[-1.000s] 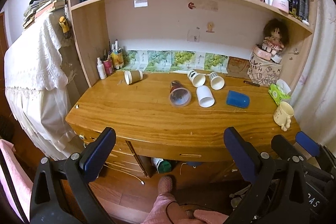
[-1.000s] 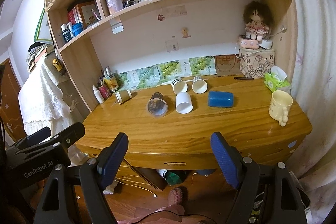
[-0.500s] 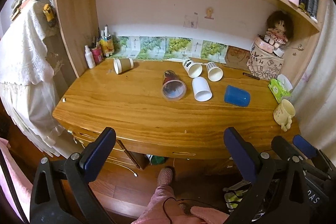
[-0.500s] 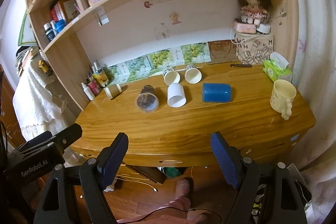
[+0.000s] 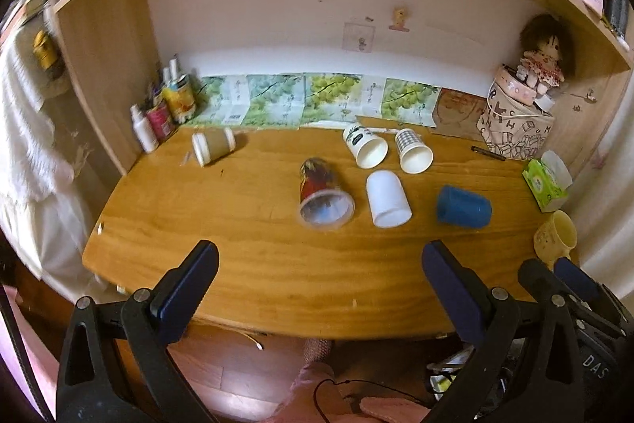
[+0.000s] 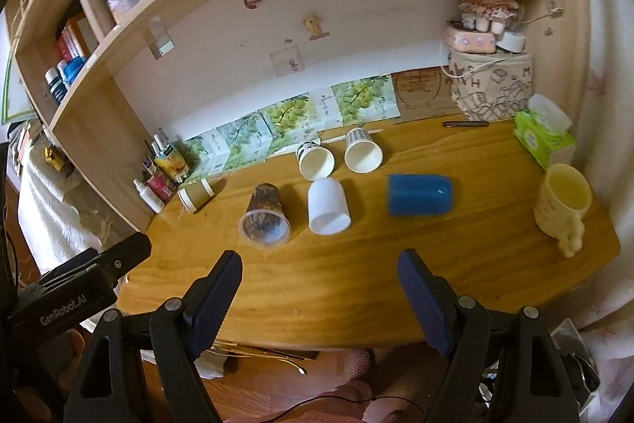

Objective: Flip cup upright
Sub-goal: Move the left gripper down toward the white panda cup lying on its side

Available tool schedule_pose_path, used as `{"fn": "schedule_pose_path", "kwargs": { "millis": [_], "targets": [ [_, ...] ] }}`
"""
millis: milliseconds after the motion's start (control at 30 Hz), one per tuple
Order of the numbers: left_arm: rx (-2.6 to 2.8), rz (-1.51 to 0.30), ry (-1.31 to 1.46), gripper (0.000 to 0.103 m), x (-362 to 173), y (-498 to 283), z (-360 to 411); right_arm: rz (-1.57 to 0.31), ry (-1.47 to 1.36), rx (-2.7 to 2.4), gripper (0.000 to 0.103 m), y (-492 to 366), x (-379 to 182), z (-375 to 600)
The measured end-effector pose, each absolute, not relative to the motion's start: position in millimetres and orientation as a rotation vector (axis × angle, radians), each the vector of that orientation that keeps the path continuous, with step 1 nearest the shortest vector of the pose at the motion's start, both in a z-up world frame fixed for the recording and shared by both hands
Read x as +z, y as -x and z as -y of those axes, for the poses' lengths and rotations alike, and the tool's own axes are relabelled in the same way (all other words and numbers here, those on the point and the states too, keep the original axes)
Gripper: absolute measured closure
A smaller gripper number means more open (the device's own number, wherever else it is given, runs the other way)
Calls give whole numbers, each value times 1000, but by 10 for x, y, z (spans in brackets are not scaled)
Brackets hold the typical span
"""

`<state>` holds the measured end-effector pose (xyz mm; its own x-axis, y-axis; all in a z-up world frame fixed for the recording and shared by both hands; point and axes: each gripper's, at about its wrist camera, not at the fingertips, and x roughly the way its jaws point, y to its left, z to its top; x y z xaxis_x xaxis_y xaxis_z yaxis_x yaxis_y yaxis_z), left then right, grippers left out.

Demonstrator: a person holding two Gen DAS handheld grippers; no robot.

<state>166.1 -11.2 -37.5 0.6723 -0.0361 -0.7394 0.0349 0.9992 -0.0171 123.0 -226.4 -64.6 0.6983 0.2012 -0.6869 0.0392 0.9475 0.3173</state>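
Several cups lie on their sides on the wooden desk (image 5: pixel 277 276): a clear printed cup (image 5: pixel 323 197) (image 6: pixel 264 216), a plain white cup (image 5: pixel 386 199) (image 6: pixel 328 205), a blue cup (image 5: pixel 463 206) (image 6: pixel 419 194), two paper cups (image 5: pixel 366 146) (image 5: pixel 413 150) behind them, and a brown cup (image 5: pixel 212 145) at far left. My left gripper (image 5: pixel 317 288) is open and empty over the desk's front edge. My right gripper (image 6: pixel 319 294) is open and empty, also at the front edge, short of the cups.
A yellow mug (image 6: pixel 560 205) stands upright at the desk's right end beside a green tissue pack (image 6: pixel 541 133). Bottles (image 5: pixel 162 113) crowd the back left corner. A patterned bag with a doll (image 5: pixel 519 121) sits at back right. A shelf runs overhead.
Both grippers have moved forward and closer to the desk, so the cups appear larger and nearer. The jaws stay open. No cup has moved.
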Motion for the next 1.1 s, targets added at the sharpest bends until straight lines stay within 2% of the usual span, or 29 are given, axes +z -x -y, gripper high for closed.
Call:
{"fn": "schedule_pose_path", "kwargs": {
  "millis": [467,1100],
  "targets": [
    [-159,-899,-208,1,-406,-2596,257,-879,-354,73,21,-2072,-763,2165],
    [-432,-773,-688,1,-658,-3467,577,-996,-466,-80,21,-2826,-1044,2196]
  ]
}}
